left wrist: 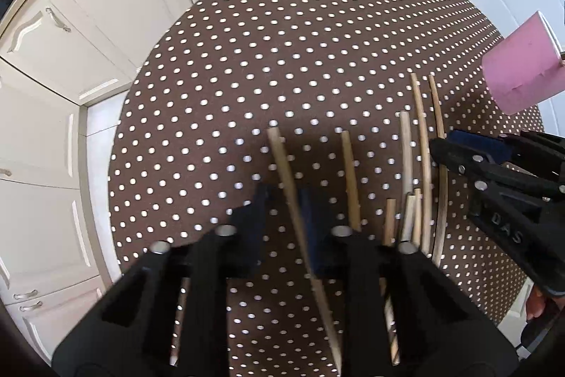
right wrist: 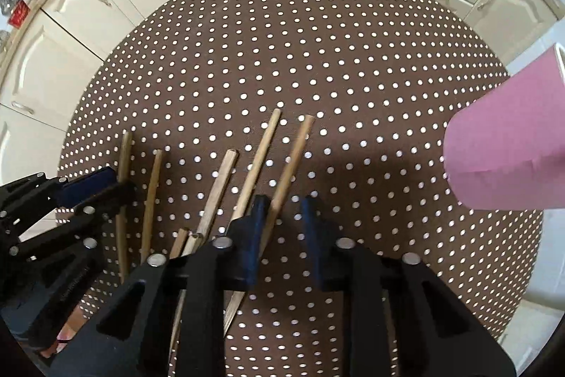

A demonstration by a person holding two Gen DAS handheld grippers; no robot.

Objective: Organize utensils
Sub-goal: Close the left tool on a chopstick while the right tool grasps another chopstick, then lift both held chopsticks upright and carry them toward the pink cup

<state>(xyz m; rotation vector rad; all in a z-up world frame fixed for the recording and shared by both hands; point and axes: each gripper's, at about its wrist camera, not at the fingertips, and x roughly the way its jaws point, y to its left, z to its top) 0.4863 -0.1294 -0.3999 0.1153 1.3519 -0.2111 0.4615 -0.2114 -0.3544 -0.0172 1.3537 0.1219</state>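
Observation:
Several wooden chopsticks point(right wrist: 219, 193) lie side by side on a round brown table with white dots point(right wrist: 282, 41). My left gripper point(left wrist: 284, 196) points down at the leftmost chopstick point(left wrist: 279, 151). In the right wrist view its tips point(right wrist: 118, 186) look clamped on that stick point(right wrist: 124, 147). My right gripper point(right wrist: 284, 204) hangs over the rightmost chopstick point(right wrist: 296, 147). That stick lies against the left pad, with a gap to the other pad. A pink paper cup point(right wrist: 505, 143) stands at the table's right edge.
Cream cabinet doors point(left wrist: 106, 6) wrap around the far side and the left of the table point(left wrist: 282, 41). The pink cup point(left wrist: 519, 69) is just beyond my right gripper point(left wrist: 441, 143). A person's hand point(left wrist: 535, 306) holds that gripper.

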